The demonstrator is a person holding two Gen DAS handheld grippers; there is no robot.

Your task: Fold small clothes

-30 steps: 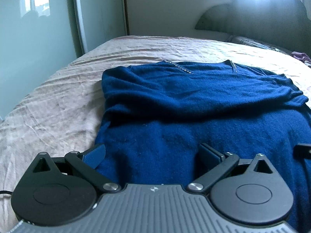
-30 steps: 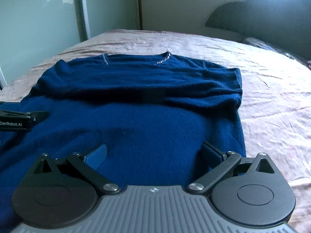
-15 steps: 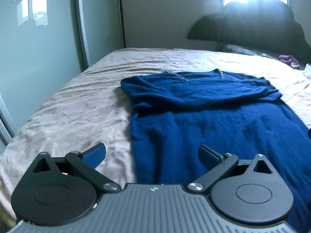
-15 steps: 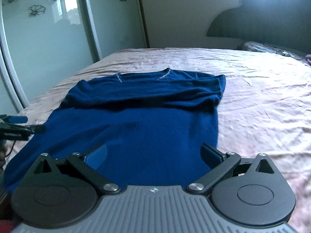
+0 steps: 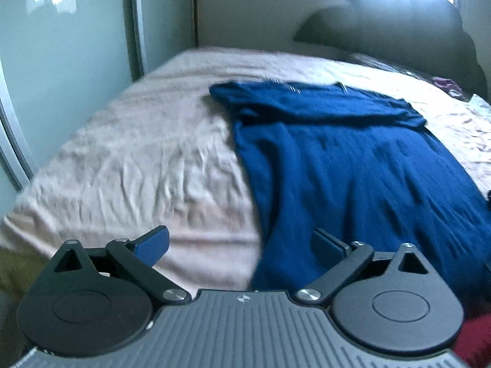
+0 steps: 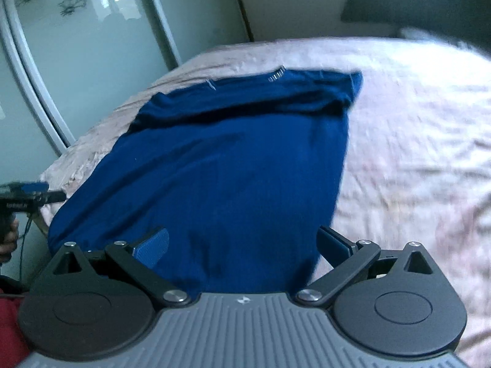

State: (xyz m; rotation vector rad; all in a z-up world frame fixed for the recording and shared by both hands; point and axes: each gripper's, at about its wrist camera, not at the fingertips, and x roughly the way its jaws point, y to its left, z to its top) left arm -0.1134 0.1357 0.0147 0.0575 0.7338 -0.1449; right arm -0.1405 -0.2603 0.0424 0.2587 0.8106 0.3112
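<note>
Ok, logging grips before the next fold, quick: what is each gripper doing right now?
Left gripper: open, jaws closing slightly, nothing between them.
Right gripper: open, holding nothing, above the blue sweater.

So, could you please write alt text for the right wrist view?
A dark blue sweater lies flat on a wrinkled pink bedsheet, its sleeves folded across the chest. The right gripper sits open above its hem, holding nothing. The left gripper shows at the left edge.

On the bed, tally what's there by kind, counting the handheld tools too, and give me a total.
Blue sweater: 1
Pink bedspread: 1
Handheld tools: 2, the left tool with jaws closing on nothing, and the right tool, open
Total: 4
</note>
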